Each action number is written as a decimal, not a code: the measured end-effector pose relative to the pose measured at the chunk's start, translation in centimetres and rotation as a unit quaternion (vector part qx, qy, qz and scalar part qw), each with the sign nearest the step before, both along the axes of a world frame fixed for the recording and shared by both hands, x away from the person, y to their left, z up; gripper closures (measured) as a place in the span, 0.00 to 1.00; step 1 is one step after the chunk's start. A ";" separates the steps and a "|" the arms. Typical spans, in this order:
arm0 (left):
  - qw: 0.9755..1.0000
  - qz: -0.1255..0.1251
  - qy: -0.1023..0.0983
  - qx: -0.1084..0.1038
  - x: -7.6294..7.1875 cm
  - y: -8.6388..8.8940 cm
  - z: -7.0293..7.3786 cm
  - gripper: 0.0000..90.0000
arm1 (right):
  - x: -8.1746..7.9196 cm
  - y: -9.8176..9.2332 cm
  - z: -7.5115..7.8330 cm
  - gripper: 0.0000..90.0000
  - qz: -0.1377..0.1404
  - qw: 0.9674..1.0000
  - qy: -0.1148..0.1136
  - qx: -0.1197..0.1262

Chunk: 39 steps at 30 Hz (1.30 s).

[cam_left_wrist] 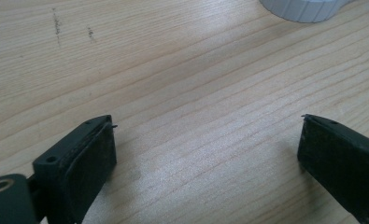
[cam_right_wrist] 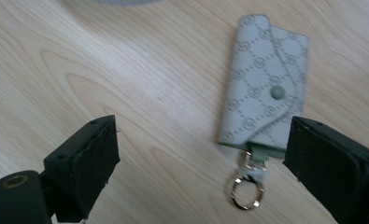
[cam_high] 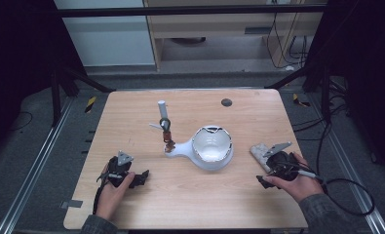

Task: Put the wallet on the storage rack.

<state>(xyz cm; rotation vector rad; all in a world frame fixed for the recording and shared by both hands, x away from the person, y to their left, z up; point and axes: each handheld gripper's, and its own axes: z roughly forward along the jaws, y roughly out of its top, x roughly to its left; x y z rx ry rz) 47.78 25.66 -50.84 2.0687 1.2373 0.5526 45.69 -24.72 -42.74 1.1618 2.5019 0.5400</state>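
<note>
The right gripper (cam_right_wrist: 198,158) hangs low over the table (cam_high: 131,107) with its jaws wide apart and nothing between them, and the thing it is plainly after, a pale grey key pouch (cam_right_wrist: 262,84), lies flat on the wood just ahead of it and a little toward its right jaw, so that the near end of the pouch sits close beside that jaw's inner face without quite touching. From above, the key pouch (cam_high: 259,152) rests just beyond the right gripper (cam_high: 265,179), off to the side of the white bowl-shaped holder (cam_high: 212,149) in the middle of the table. It looks like soft, stamped leather or imitation leather: a folded flap held by a single snap stud (cam_right_wrist: 277,92), light, limp, likely to sag if lifted by one end. The surface seems smooth, so a shallow pinch could slide off. A small strap at the near end carries a metal ring (cam_right_wrist: 246,191) that will swing and is too thin to trust. I'd say the safest hold is across the narrow body, jaws on the two long edges, below the stud where the layers are thickest. That wants the gripper shifted to its right first. The left gripper (cam_left_wrist: 205,154), well away across the table, also stands open over bare wood.
</note>
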 end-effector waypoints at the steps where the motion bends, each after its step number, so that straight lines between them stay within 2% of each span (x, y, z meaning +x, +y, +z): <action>1: 1.000 0.000 0.001 0.001 0.0 0.0 0.0 0.03 | 0.2 -0.2 0.2 0.11 -0.002 1.000 0.002 -0.003; 6: 1.000 0.001 0.002 0.002 0.1 0.0 0.0 0.01 | 1.1 -1.1 0.5 0.12 -0.014 1.000 0.020 0.001; 7: 1.000 0.001 0.003 0.002 0.1 -0.1 0.0 0.01 | 1.5 -1.4 0.5 0.12 -0.019 0.999 0.030 -0.003; 17: 1.000 0.001 0.002 0.001 0.1 -0.1 0.0 0.00 | 3.1 -2.5 -0.6 0.10 -0.054 0.996 0.075 -0.008; 23: 1.000 -0.001 0.002 0.002 0.1 -0.1 0.0 0.00 | 3.7 -2.4 -1.2 0.11 -0.060 0.994 0.092 -0.013; 32: 1.000 -0.001 0.003 0.003 0.1 -0.2 0.0 0.00 | 4.1 -2.3 -1.7 0.13 -0.062 0.993 0.096 -0.016; 39: 1.000 -0.002 0.003 0.003 0.2 -0.4 0.0 0.00 | 4.4 -2.2 -2.2 0.13 -0.066 0.992 0.108 -0.014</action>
